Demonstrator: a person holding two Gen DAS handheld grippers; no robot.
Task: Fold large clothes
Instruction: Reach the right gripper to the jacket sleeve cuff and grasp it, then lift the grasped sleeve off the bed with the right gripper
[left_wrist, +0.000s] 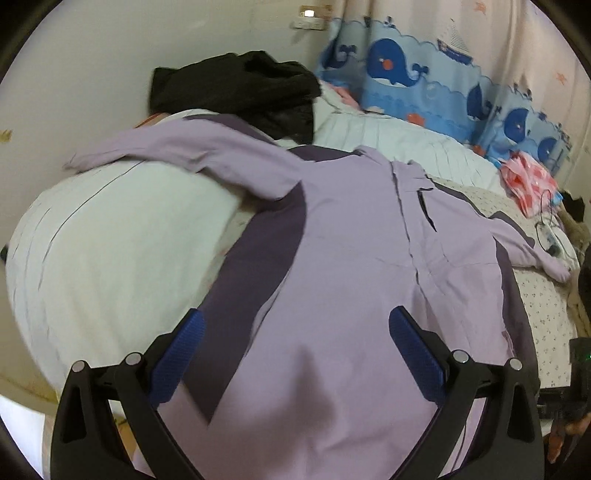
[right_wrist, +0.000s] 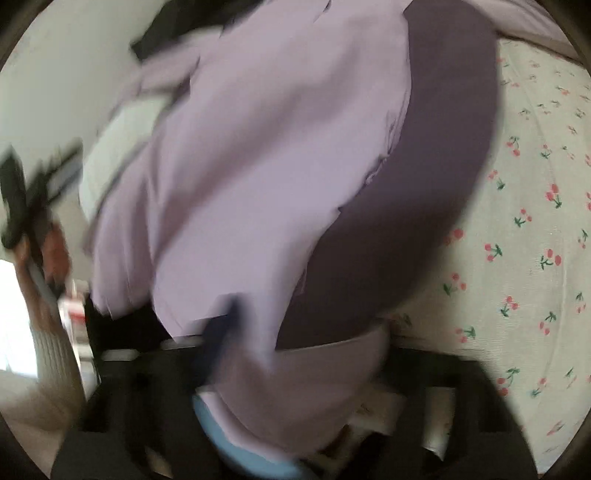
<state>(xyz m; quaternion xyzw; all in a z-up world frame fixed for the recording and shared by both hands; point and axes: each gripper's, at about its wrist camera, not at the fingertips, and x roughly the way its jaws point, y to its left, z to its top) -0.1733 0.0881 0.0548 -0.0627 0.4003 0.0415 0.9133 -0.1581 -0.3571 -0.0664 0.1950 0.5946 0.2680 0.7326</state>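
Lilac jacket spread front-up on bed, dark side panels, zip placket running away from camera toward collar. Long axis hem-to-collar, straight ahead of left gripper. Left gripper wide open, blue pads either side of hem area, nothing pinched; fabric passes between and under fingers, contact unclear. One sleeve thrown out left over white duvet, other sleeve out right on floral sheet. Black garment heaped beyond collar, apart from jacket body. Right view badly blurred: jacket fills frame, dark panel toward sheet. Right gripper at near hem, fabric draped over fingers; open or closed cannot tell, grip cannot tell. Both grippers at hem end, left over left half, right at right edge. Likely stage: early, jacket laid flat, no fold visible. Next probably sleeve fold inward; left nearer left sleeve, right nearer right sleeve.
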